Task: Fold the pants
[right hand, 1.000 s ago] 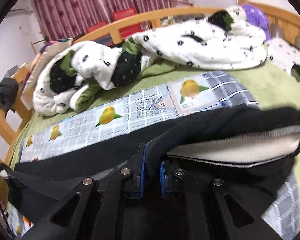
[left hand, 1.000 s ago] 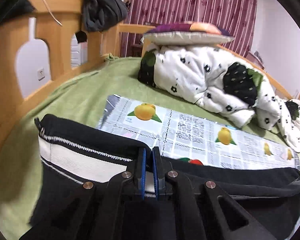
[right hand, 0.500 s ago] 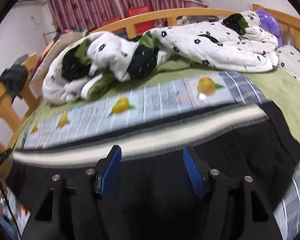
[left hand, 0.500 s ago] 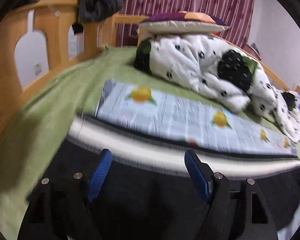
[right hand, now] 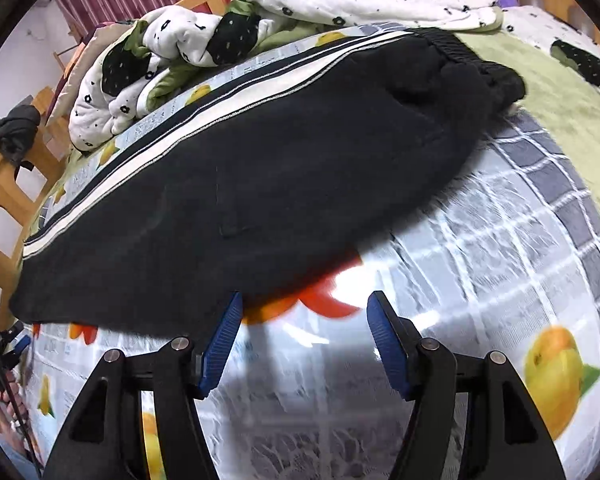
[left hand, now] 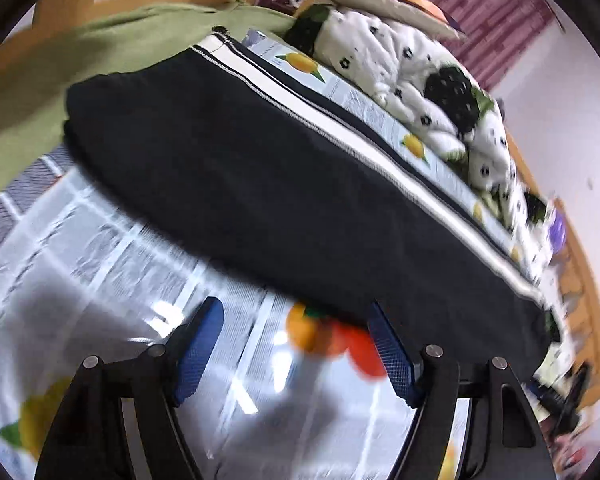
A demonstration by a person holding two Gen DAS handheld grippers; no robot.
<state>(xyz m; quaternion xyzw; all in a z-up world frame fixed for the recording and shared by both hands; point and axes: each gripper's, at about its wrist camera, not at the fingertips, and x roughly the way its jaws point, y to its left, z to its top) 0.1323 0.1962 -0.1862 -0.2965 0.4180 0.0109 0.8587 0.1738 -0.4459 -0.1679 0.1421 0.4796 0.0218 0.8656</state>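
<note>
black pants (left hand: 284, 184), flat on patterned mat (left hand: 100, 264)

Pants (left hand: 260, 168) matt black knit cloth; mat (right hand: 500, 240) glossy plastic; bedframe (right hand: 4, 176) wood.

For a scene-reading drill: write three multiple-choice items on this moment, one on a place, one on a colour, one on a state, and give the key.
1. Where do the pants lie?
A. On the fruit-print cloth spread on the bed
B. Over the wooden bed rail
C. On the floor

2. What colour is the stripe along the pants' far edge?
A. Red
B. White
C. Yellow

3. How does the right gripper stand?
A. Shut on the pants
B. Shut on the cloth
C. Open, holding nothing

Key:
1 A, the black fabric spreads flat over the printed cloth.
2 B, a white band runs the pants' length.
3 C, its blue pads stand apart over bare cloth, clear of the pants' near edge.
</note>
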